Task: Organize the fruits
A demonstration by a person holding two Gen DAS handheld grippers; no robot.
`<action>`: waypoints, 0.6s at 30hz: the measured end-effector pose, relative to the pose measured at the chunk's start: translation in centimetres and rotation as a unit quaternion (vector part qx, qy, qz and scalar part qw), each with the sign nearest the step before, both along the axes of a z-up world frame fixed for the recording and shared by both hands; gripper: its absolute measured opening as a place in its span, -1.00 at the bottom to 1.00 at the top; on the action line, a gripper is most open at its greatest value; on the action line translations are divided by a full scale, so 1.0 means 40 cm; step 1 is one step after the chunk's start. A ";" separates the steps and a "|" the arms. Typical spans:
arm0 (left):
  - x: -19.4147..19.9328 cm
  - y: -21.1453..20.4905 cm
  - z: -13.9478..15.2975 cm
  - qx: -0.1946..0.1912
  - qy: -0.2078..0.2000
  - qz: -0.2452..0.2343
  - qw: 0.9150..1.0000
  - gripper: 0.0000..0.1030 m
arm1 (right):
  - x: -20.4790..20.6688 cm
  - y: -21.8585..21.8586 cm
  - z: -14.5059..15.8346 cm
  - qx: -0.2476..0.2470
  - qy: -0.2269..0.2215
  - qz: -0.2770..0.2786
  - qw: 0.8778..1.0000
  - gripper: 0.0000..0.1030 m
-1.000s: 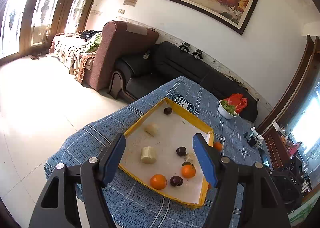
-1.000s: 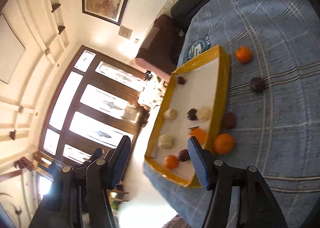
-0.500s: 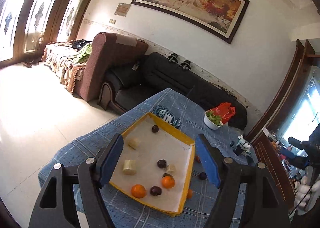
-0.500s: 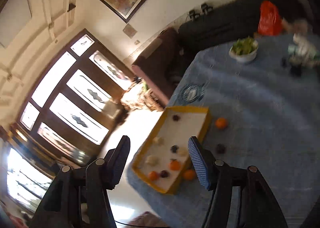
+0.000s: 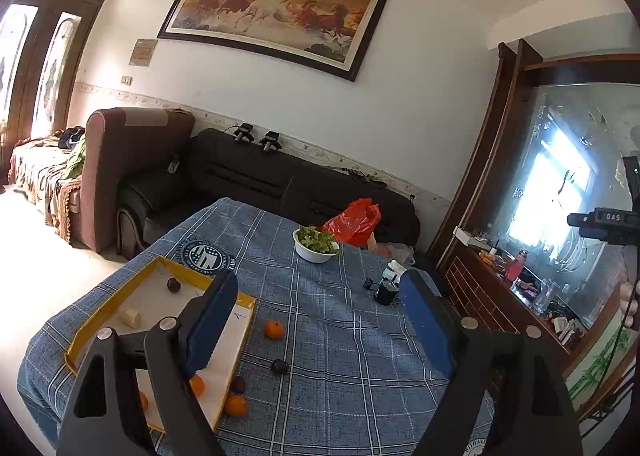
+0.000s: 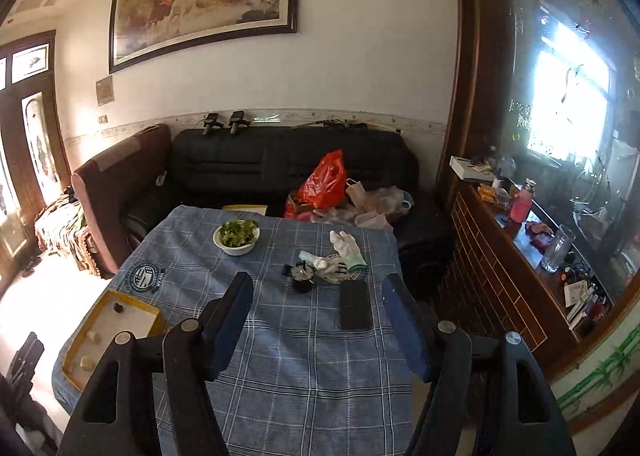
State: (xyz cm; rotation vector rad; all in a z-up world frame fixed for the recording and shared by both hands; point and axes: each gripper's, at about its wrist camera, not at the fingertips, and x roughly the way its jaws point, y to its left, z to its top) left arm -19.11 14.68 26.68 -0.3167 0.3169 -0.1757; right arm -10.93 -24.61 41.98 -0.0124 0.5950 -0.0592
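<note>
A yellow-rimmed tray [image 5: 120, 288] lies at the table's left edge, holding a dark plum [image 5: 173, 284], a pale fruit chunk [image 5: 131, 317] and an orange [image 5: 196, 385]. On the blue plaid cloth beside it lie an orange [image 5: 274, 329], another orange [image 5: 236, 405] and two plums [image 5: 279, 366] [image 5: 239, 384]. My left gripper [image 5: 320, 324] is open and empty, high above the table. My right gripper [image 6: 318, 320] is open and empty, also well above the table. The tray also shows in the right wrist view [image 6: 100, 308].
A white bowl of greens [image 5: 316, 245] stands at the table's far side. A phone [image 6: 354, 305], white gloves [image 6: 346, 245] and a small dark cup [image 6: 302, 281] lie on the right half. A black sofa [image 6: 288, 168] with a red bag [image 6: 324, 184] is behind; a cabinet [image 6: 520, 256] at right.
Both grippers rose and swung right, away from the tray. The tray has shifted to the lower left of both views. Both stay open.
</note>
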 end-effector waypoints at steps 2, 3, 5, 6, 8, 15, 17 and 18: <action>0.003 -0.025 -0.010 0.016 0.009 -0.002 1.000 0.64 | 0.007 0.003 -0.056 0.004 0.014 -0.001 1.000 0.41; 0.009 -0.030 -0.016 0.020 0.015 -0.005 1.000 0.64 | 0.015 0.009 -0.089 0.004 0.023 0.000 1.000 0.41; 0.022 -0.034 -0.032 0.024 0.027 -0.006 0.999 0.64 | 0.043 0.036 -0.173 0.003 0.045 0.007 0.999 0.41; 0.029 -0.032 -0.042 0.028 0.032 -0.003 0.999 0.64 | 0.057 0.046 -0.211 0.008 0.055 0.012 0.998 0.41; 0.047 -0.021 -0.065 0.042 0.041 0.009 0.998 0.64 | 0.090 0.062 -0.284 0.028 0.074 0.029 0.996 0.41; 0.111 0.140 -0.191 0.024 0.118 0.080 0.989 0.64 | 0.181 0.200 -0.501 0.082 0.110 0.115 0.984 0.41; 0.121 0.180 -0.219 0.020 0.132 0.098 0.986 0.64 | 0.220 0.261 -0.570 0.095 0.127 0.145 0.977 0.41; 0.126 0.198 -0.231 0.019 0.137 0.104 0.985 0.64 | 0.238 0.292 -0.601 0.098 0.134 0.155 0.974 0.41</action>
